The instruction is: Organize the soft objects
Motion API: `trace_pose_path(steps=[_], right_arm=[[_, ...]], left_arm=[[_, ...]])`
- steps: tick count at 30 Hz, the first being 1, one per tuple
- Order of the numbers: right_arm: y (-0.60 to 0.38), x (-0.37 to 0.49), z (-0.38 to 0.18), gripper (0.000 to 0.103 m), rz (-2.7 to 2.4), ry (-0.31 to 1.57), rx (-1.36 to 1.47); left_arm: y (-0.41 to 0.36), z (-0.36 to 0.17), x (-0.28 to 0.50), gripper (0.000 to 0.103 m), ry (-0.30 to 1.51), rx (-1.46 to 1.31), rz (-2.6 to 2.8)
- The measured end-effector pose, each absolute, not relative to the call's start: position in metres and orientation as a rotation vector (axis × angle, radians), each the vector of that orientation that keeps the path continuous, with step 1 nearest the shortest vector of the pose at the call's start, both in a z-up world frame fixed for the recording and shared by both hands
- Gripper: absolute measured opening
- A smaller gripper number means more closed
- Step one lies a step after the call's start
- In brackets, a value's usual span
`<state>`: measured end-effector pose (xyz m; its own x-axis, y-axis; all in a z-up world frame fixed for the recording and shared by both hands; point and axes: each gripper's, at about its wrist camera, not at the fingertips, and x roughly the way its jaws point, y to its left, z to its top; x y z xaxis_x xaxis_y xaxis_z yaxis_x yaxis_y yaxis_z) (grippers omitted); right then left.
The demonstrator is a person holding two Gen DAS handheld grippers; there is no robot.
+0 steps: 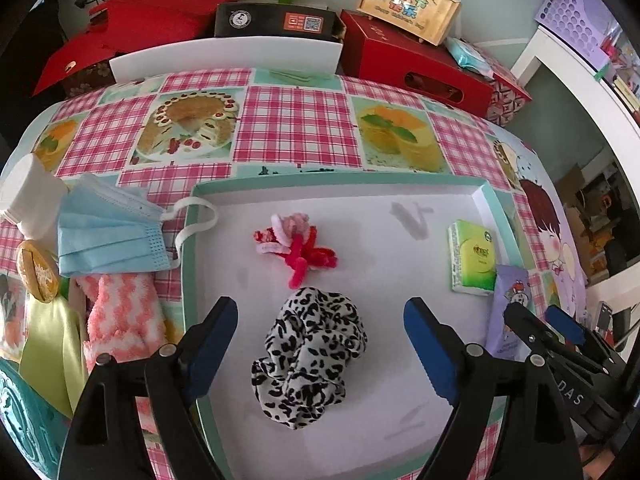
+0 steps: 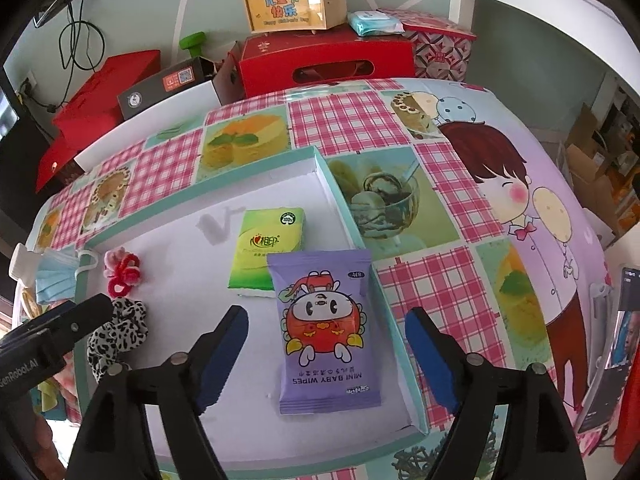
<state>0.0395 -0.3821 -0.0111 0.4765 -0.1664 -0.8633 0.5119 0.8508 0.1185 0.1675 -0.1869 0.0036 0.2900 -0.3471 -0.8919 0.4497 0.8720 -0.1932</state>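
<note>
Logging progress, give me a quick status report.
Left gripper open over scrunchie. Right gripper open over wipes pack. Both in tray. Nothing blocking.

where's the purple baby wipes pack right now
The baby wipes pack lies flat in the shallow tray, by its right wall, just in front of the green tissue pack, between the open right hand-held gripper fingers.

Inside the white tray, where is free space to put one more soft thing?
Free: the far strip of the tray between the pipe-cleaner flower and green tissue pack. Crowded: the right edge, where the baby wipes pack overlaps the tissues.
</note>
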Motion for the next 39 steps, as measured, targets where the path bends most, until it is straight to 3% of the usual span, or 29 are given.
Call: trace_pose_path(steps=[1, 3, 24, 39], right_arm=[[-0.382, 0.04, -0.011, 0.092, -0.431, 0.992, 0.381], [-0.381, 0.04, -0.011, 0.103, -0.448, 0.986, 0.36], [-0.381, 0.04, -0.01, 0.103, -0.463, 0.986, 0.345], [-0.332, 0.063, 0.006, 0.103, -0.345, 0.954, 0.229]], left_arm=[[-0.186, 0.003, 0.168, 0.098, 1.15, 0.099, -0.516], [-0.182, 0.004, 0.169, 0.102, 1.122, 0.091, -0.489], [-0.175, 0.005, 0.175, 0.102, 1.117, 0.065, -0.474], [-0.121, 0.044, 0.194, 0.102, 1.023, 0.015, -0.409]])
